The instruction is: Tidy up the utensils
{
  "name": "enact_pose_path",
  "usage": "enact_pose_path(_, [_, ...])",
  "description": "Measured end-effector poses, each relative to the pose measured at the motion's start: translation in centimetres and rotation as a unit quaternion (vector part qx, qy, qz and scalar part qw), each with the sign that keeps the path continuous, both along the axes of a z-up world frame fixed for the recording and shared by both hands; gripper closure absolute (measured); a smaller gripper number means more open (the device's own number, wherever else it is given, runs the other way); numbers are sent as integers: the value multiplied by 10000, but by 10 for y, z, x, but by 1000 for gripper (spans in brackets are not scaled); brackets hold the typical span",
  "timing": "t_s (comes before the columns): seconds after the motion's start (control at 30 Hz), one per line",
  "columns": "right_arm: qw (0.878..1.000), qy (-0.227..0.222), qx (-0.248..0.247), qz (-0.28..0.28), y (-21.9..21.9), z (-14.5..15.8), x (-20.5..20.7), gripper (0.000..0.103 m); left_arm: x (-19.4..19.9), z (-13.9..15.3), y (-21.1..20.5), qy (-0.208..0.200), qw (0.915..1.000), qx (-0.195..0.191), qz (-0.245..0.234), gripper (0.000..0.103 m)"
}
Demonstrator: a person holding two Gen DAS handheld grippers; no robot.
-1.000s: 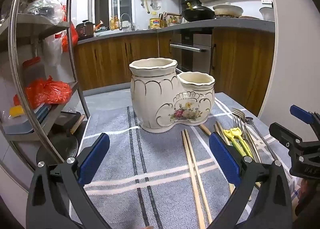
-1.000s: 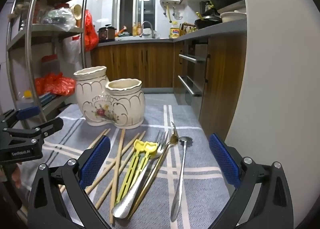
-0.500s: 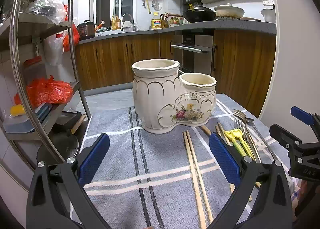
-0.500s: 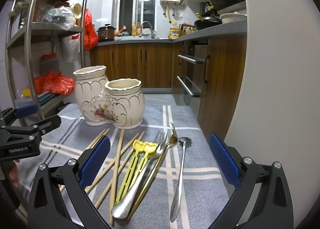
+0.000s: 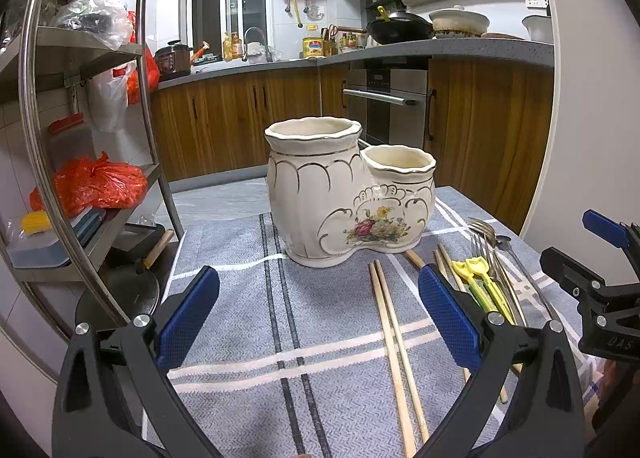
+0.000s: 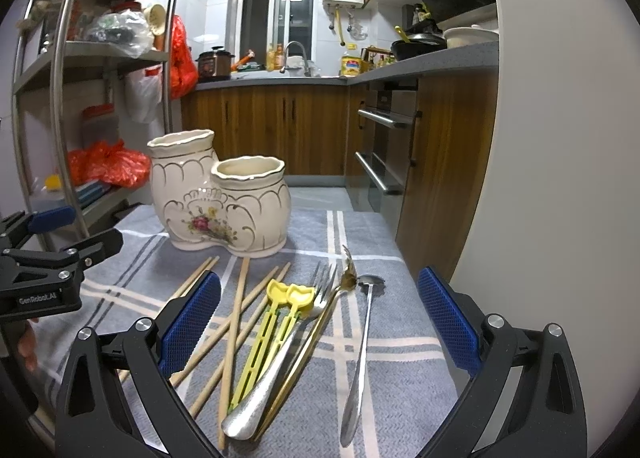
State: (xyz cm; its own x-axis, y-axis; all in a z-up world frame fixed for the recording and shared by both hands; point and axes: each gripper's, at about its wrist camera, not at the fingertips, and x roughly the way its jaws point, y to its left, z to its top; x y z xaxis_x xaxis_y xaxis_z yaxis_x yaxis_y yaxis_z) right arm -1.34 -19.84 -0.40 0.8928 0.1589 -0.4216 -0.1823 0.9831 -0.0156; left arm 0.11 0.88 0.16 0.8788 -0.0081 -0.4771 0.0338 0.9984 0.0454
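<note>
A cream ceramic two-pot utensil holder (image 5: 348,198) (image 6: 220,202) with a flower motif stands on the grey striped cloth (image 5: 240,298); both pots look empty. In front of it lie several wooden chopsticks (image 6: 236,322) (image 5: 394,342), yellow plastic utensils (image 6: 276,322) (image 5: 482,286), forks (image 6: 320,298), a gold utensil (image 6: 312,342) and a steel spoon (image 6: 360,350). My left gripper (image 5: 320,314) hovers open over bare cloth short of the holder. Above the utensil pile, my right gripper (image 6: 320,318) stands open and holds nothing.
A steel shelf rack (image 5: 80,138) with red bags (image 5: 96,186) stands close on the left. A white wall (image 6: 560,138) borders the table's right side. Wooden kitchen cabinets (image 5: 240,122) and an oven (image 5: 384,106) lie beyond the table's far edge.
Both grippers have drifted only slightly; the holder sits a touch further right in the left wrist view. Nothing was gripped or released.
</note>
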Motion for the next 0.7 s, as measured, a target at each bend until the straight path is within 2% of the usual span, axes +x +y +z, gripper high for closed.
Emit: enact_pose_path(0.7, [10000,12,-36,-3,2,-3,2,5,3,-1,3,26,10000,-6,16,5])
